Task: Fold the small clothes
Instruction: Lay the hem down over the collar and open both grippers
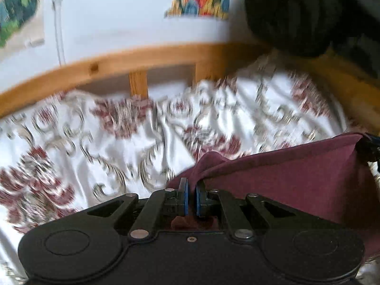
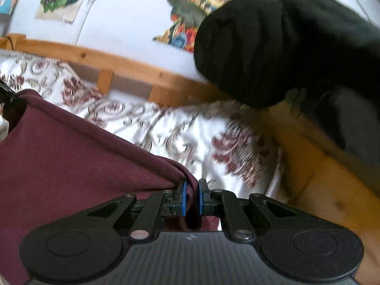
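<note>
Pinching maroon cloth [image 1: 296, 166] taut between nearly closed left gripper [image 1: 191, 190] and right gripper [image 2: 191, 190] above sheet [image 1: 95, 137], black bundle [image 2: 273, 47] at 1 o'clock.

Ahead of the left claw [image 1: 191, 198] the bed [image 1: 95, 142] lay open, bare patterned sheet running to a wooden rail [image 1: 142, 59] that closed off the far side, with the wall just behind it. To its right a taut maroon cloth [image 1: 296, 166] blocked the way, stretched across to the right claw [image 2: 192, 198]. Ahead and right of the right claw, bare sheet gave room as far as the wooden frame [image 2: 320, 178]. Above, on the right, a dark bundle [image 2: 273, 42] hung over the rail and barred the upper path.
</note>
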Demonstrator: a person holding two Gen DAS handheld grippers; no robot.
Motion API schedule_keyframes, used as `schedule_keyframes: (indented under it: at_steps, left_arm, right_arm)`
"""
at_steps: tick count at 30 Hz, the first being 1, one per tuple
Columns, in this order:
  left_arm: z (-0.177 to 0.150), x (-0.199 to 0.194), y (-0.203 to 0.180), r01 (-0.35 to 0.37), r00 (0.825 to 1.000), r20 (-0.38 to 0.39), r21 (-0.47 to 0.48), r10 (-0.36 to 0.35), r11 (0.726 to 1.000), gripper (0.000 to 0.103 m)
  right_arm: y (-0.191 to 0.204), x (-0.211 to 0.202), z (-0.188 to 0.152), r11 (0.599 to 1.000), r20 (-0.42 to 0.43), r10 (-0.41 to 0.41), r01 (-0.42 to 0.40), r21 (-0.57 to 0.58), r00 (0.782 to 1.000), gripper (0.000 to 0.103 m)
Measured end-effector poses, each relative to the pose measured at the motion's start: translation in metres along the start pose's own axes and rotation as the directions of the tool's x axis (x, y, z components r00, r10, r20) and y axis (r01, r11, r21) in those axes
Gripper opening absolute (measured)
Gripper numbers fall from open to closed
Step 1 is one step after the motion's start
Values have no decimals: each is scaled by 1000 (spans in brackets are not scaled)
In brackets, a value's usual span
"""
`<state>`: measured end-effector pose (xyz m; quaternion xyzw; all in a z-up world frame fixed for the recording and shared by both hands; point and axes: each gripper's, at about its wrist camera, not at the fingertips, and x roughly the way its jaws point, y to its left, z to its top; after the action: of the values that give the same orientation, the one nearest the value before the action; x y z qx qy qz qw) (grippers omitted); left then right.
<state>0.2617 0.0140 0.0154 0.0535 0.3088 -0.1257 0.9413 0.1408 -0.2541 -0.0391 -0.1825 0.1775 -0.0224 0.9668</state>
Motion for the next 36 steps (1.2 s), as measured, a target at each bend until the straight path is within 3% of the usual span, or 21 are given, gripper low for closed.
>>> schedule_keyframes:
  at_steps: [4, 7, 10, 12, 14, 16, 18, 19, 21, 24, 28, 32, 34, 36]
  left_arm:
    - [-10, 34, 6, 10, 999, -45, 5, -10, 1000, 6]
    - [-13, 51, 8, 13, 996, -84, 23, -11, 1000, 7]
    - [-15, 62, 12, 7, 993, -121, 7, -6, 1000, 11]
    - [-17, 65, 19, 32, 991, -129, -46, -38, 998, 17]
    - [-19, 63, 27, 73, 989, -120, -128, -89, 989, 22]
    - [-22, 59, 38, 99, 986, -112, -217, -125, 971, 36]
    - [-25, 52, 45, 92, 988, -98, -272, -123, 958, 59]
    - [-27, 45, 47, 81, 991, -83, -289, -109, 954, 63]
    - [-33, 32, 50, 63, 995, -55, -301, -83, 952, 79]
    - [-43, 15, 46, 36, 998, -39, -272, -49, 962, 93]
    - [-61, 7, 34, 5, 997, -78, -235, -24, 972, 94]
    - [-86, 9, 22, -61, 990, -136, -212, 33, 975, 96]
    - [-101, 11, 20, -99, 986, -153, -233, 64, 967, 99]
    - [-116, 10, 26, -106, 990, -125, -316, 69, 943, 102]
  right_arm:
    - [4, 26, -14, 1000, -23, 7, -6, 22, 1000, 13]
    - [2, 38, -20, 998, -31, -3, 5, 57, 1000, 26]
    - [2, 42, -27, 998, -45, -11, 14, 58, 999, 30]
    - [-2, 40, -32, 996, -51, -3, 8, 89, 999, 46]
    - [-8, 33, -37, 991, -36, 6, -1, 134, 999, 82]
    - [-10, 25, -42, 989, -22, -4, 7, 148, 1000, 93]
    - [-12, 19, -45, 989, -11, -25, 27, 148, 1000, 99]
    - [-14, 16, -47, 988, -5, -36, 36, 148, 999, 103]
    - [-18, 13, -53, 987, -5, -68, 68, 145, 998, 103]
    - [-26, 20, -60, 982, -65, -113, 121, 147, 992, 103]
    - [-36, 27, -74, 968, -152, -139, 167, 189, 978, 103]
    - [-31, 34, -84, 966, -163, -151, 181, 186, 975, 103]
    - [-26, 34, -88, 966, -155, -168, 194, 171, 973, 103]
    - [-23, 33, -90, 966, -148, -177, 200, 165, 973, 103]
